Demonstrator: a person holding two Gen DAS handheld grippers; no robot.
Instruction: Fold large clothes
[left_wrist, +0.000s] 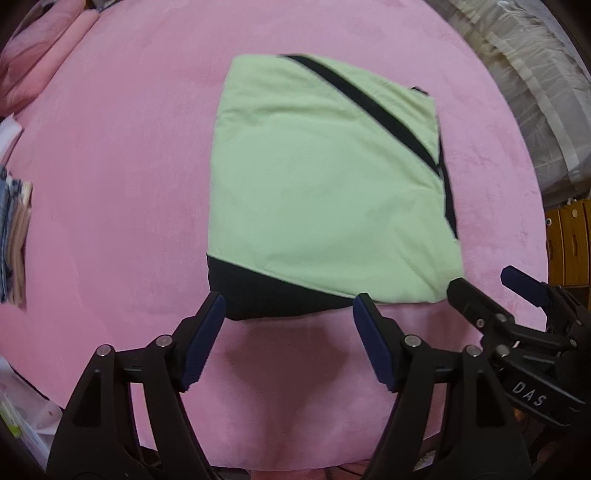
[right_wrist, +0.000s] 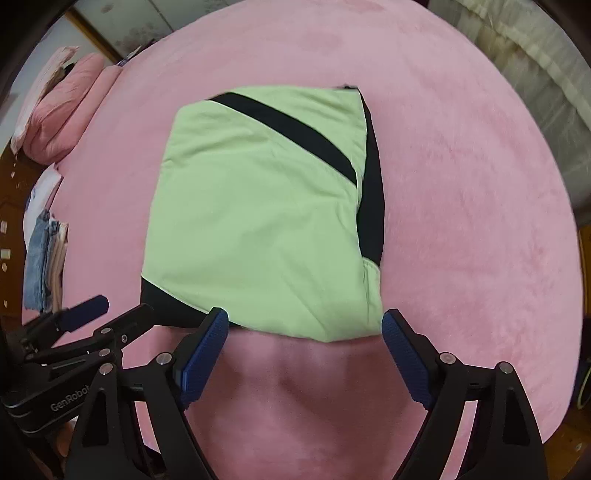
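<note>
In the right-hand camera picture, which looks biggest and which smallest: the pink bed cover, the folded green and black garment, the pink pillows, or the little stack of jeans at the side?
1. pink bed cover
2. folded green and black garment
3. pink pillows and stack of jeans: they look about alike, and the fisheye edge squeezes both, so I won't rank them.

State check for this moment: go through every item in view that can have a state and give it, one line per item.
Green and black garment: folded into a compact rectangle, lying flat on the pink bed cover, not held.
Left gripper: open, nothing between its fingers.
Right gripper: open, nothing between its fingers.
Stack of clothes: folded, at the bed's left edge.
Pink pillows: piled at the far left corner.
</note>
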